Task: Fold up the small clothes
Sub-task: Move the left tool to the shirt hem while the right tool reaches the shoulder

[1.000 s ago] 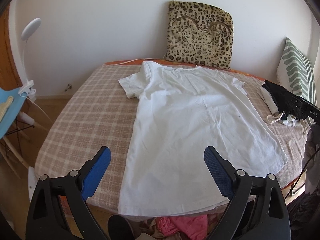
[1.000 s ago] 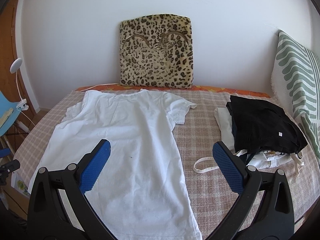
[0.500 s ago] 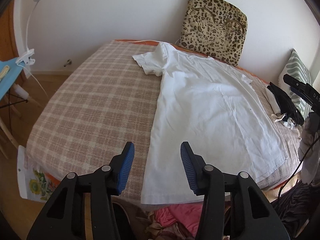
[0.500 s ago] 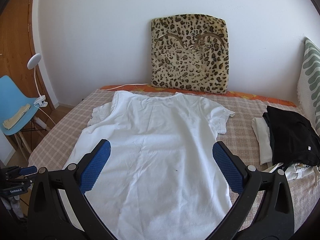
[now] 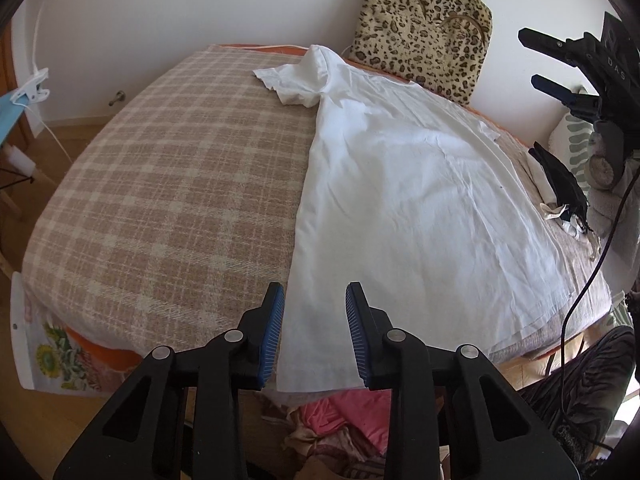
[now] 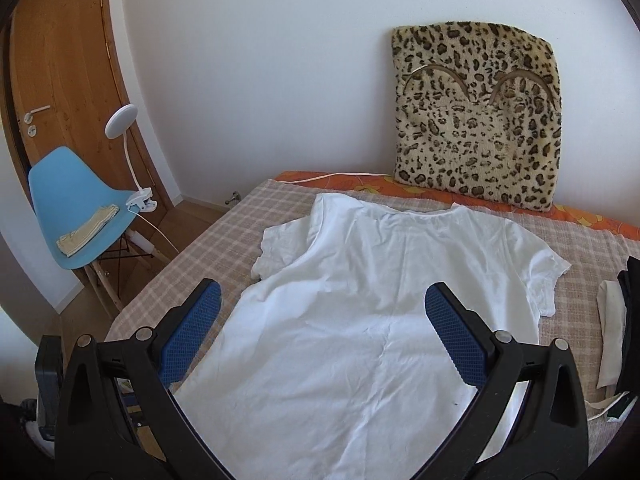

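A white t-shirt [image 5: 408, 184] lies spread flat on the plaid-covered bed [image 5: 168, 160], collar toward the wall. My left gripper [image 5: 315, 292] hovers low over the shirt's near left hem corner. Its jaws are closing, with the hem edge between the blue pads [image 5: 272, 332] and a gap still showing, so nothing is pinched. My right gripper [image 6: 322, 292] stands wide open above the middle of the t-shirt [image 6: 360, 320], holding nothing. It also shows in the left wrist view, raised at the far right [image 5: 560, 64].
A leopard-print cushion [image 6: 476, 120] leans on the wall behind the shirt. Folded black and white clothes [image 5: 560, 176] are piled at the bed's right side by a striped pillow [image 5: 576, 136]. Pink clothes [image 5: 352, 412] lie on the floor. A blue chair [image 6: 76, 200] with a clip lamp [image 6: 120, 116] stands left.
My left gripper came down toward the shirt's near left corner and its jaws narrowed from wide open. My right gripper swung left across the shirt, bringing the chair and door into view.
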Motion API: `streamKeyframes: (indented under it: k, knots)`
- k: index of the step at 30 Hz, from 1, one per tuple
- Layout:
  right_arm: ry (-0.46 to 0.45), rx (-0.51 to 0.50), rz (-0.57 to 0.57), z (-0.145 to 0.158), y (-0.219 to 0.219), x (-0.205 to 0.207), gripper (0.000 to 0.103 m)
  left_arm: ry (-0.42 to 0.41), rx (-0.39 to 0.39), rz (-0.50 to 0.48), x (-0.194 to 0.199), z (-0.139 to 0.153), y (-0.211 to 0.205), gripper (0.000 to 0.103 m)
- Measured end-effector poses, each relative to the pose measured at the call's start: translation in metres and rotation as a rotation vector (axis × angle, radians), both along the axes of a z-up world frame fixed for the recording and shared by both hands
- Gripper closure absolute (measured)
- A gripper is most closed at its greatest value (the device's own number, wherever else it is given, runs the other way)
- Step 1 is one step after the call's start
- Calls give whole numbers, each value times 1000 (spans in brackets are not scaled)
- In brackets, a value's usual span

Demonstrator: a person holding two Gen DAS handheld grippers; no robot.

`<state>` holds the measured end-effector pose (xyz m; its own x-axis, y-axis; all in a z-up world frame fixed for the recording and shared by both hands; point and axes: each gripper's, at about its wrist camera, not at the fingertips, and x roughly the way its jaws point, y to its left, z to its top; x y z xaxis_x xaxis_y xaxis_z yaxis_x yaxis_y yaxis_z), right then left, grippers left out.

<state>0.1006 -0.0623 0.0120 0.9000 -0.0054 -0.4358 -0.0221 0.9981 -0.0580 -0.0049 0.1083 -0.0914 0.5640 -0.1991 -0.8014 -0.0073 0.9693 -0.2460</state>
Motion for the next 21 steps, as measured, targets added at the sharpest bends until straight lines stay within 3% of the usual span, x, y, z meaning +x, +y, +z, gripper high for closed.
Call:
streamKeyframes:
  k: [3, 10, 14, 18, 21]
  knots:
    - [67, -23, 29, 5, 17, 46, 0, 34, -44, -5, 1, -10, 1, 73]
    - [202, -50, 126, 1, 59, 136, 0, 48, 5, 8, 3, -17, 4, 73]
    - [277, -25, 133, -9, 75, 188, 10, 47, 29, 12, 4, -19, 3, 73]
    - [389, -6, 116, -38, 88, 240, 25, 39, 80, 3, 4, -20, -2, 73]
    - [453, -13, 85, -65, 95, 274, 29, 41, 81, 4, 3, -20, -3, 73]
